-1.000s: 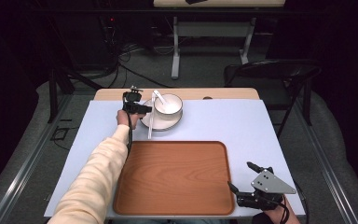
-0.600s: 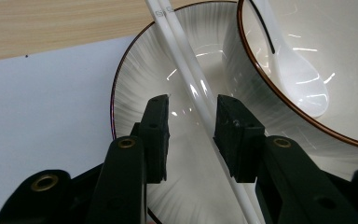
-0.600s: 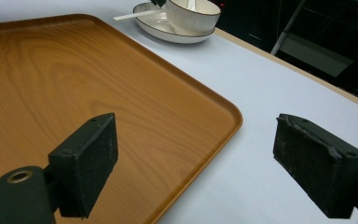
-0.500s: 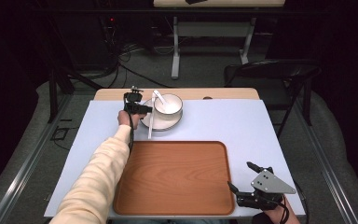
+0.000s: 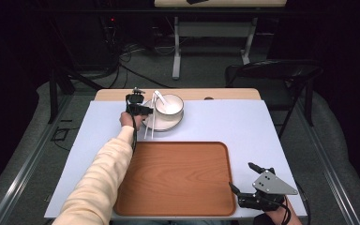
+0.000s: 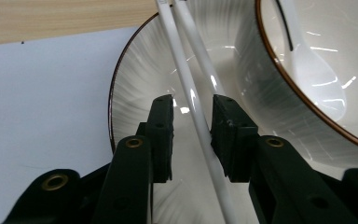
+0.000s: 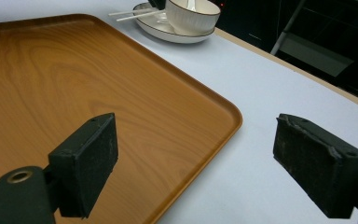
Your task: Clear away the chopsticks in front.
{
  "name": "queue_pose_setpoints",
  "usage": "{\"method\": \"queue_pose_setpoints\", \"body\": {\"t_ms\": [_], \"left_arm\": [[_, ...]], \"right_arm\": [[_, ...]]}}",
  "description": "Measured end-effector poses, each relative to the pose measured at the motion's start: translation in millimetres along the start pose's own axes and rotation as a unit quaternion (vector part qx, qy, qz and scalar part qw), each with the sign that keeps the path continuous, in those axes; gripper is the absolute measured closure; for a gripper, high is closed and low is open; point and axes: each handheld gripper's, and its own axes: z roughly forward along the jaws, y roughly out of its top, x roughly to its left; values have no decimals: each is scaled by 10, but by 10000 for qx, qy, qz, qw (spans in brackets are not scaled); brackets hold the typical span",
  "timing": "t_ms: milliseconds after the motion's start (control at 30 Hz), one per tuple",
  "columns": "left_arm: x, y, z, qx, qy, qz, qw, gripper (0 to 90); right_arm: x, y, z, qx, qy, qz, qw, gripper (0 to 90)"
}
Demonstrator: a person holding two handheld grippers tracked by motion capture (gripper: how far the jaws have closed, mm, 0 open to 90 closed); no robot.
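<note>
At the upper middle of the high view the left gripper (image 5: pixel 139 108) has its jaws parted around one of two white chopsticks (image 6: pixel 193 100) lying across the plate (image 6: pixel 135 79), beside the bowl (image 5: pixel 169 105) with its spoon (image 6: pixel 314 70); the grip looks unclamped, so a lift could let the slick stick slide or leave its twin behind; the right gripper (image 5: pixel 249 185), lower right by the tray (image 5: pixel 178 176), gapes with nothing between its jaws.

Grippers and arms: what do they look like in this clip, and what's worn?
Both grippers are black. The left gripper trails a black cable along a cream long sleeve. The right gripper carries a grey three-cornered plate on top. Its jaws end in blocky black pads with brass-coloured rivets.
</note>
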Motion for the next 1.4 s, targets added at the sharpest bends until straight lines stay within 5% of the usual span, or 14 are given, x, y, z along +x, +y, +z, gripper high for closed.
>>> {"method": "queue_pose_setpoints", "body": {"t_ms": [500, 800, 1400], "left_arm": [[54, -23, 44, 191, 251, -150, 9994, 836], [71, -19, 0, 111, 205, -165, 9996, 841], [103, 0, -523, -238, -100, -237, 9994, 840]], "right_arm": [[1, 1, 1, -8, -16, 5, 10000, 133], [-1, -1, -2, -13, -8, 2, 10000, 133], [3, 2, 0, -4, -10, -4, 10000, 133]]}}
